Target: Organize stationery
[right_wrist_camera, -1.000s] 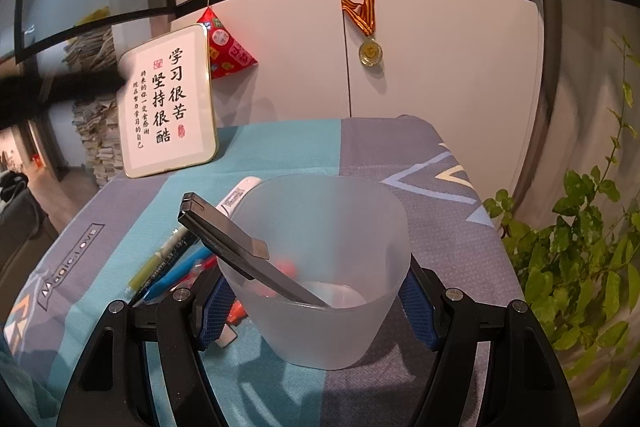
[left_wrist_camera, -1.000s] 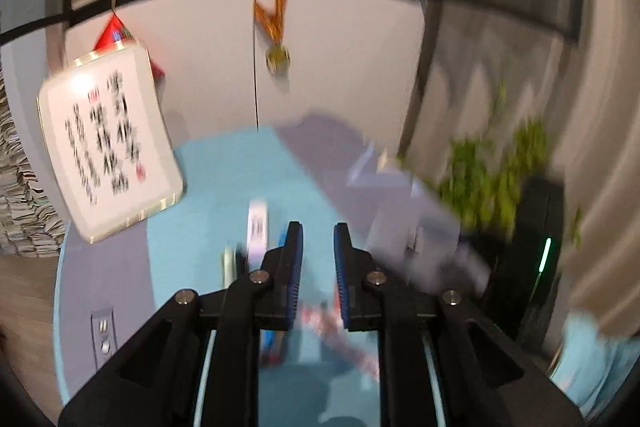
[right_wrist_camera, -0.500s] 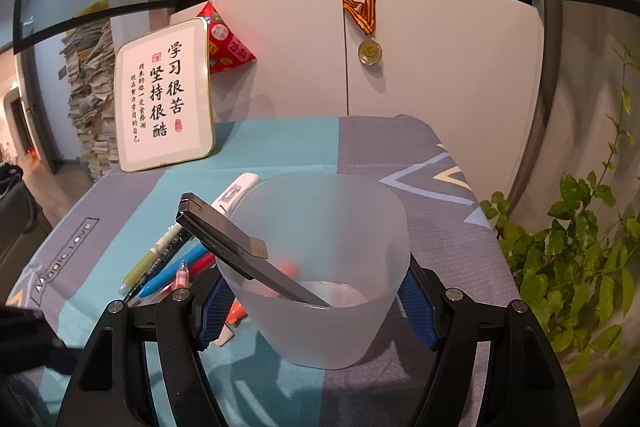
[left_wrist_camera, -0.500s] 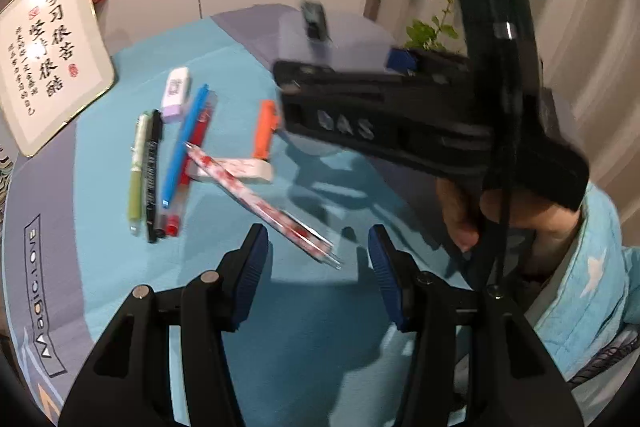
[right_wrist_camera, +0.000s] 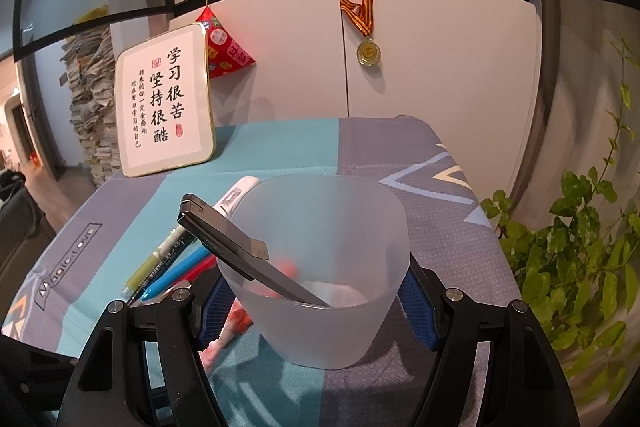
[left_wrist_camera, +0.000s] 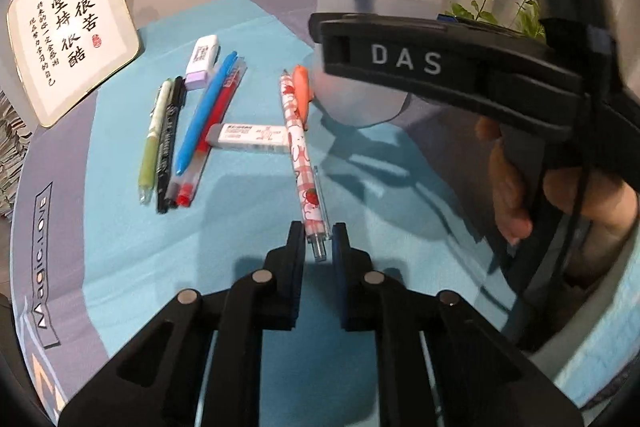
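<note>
My right gripper [right_wrist_camera: 316,303] is shut on a frosted plastic cup [right_wrist_camera: 324,267] that stands on the table and holds a black utility knife [right_wrist_camera: 236,243]. The cup [left_wrist_camera: 360,55] also shows in the left wrist view. My left gripper [left_wrist_camera: 317,239] has its fingers closed around the near end of a strawberry-patterned pen [left_wrist_camera: 302,155] that lies on the cloth. Loose on the table lie a green pen [left_wrist_camera: 154,131], a black marker [left_wrist_camera: 170,139], a blue pen [left_wrist_camera: 204,111], a red pen [left_wrist_camera: 208,139], an orange marker [left_wrist_camera: 302,91], a white eraser [left_wrist_camera: 248,137] and a correction tape [left_wrist_camera: 202,61].
A framed calligraphy sign [left_wrist_camera: 68,39] leans at the table's back left. A cabinet wall with a hanging medal [right_wrist_camera: 368,53] stands behind. A green plant [right_wrist_camera: 580,267] is at the right. My right hand and gripper body [left_wrist_camera: 520,107] fill the right side of the left wrist view.
My left gripper swung down over the table, moved onto the strawberry pen's near end and narrowed its jaws around it. The right gripper and cup stayed still.
</note>
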A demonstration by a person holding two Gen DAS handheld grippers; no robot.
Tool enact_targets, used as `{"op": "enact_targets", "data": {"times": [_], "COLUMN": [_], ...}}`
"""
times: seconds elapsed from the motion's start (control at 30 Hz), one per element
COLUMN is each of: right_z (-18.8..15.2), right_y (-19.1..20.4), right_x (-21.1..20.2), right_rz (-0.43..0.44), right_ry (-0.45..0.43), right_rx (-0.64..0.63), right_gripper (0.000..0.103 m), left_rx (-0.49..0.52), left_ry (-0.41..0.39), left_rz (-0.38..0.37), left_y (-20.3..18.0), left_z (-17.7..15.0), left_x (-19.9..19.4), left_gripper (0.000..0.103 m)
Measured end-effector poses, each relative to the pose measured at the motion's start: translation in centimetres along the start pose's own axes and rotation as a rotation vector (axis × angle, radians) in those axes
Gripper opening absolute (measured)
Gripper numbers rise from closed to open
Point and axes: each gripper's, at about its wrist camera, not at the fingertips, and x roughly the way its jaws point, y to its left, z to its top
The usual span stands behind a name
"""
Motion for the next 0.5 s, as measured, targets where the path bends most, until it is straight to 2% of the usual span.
{"op": "enact_targets", "data": {"times": [0.23,0.5], "right_z": [0.0,0.0], "right_y": [0.0,0.0], "right_x": [-0.1,-0.1], "right_rz": [-0.001,-0.004], "right_ry": [-0.003,-0.005], "right_rx": [0.003,0.001], "right_gripper": [0.074,0.074], "left_rx": [-0.011,-0.008], "left_ry": [-0.136,-0.272], "left_rz": [0.060,0.020], "left_y": [2.3,3.3], "left_z": [0.4,4.1], "left_x": [-5.1,-9.4], "left_gripper": [0.011,0.011]}}
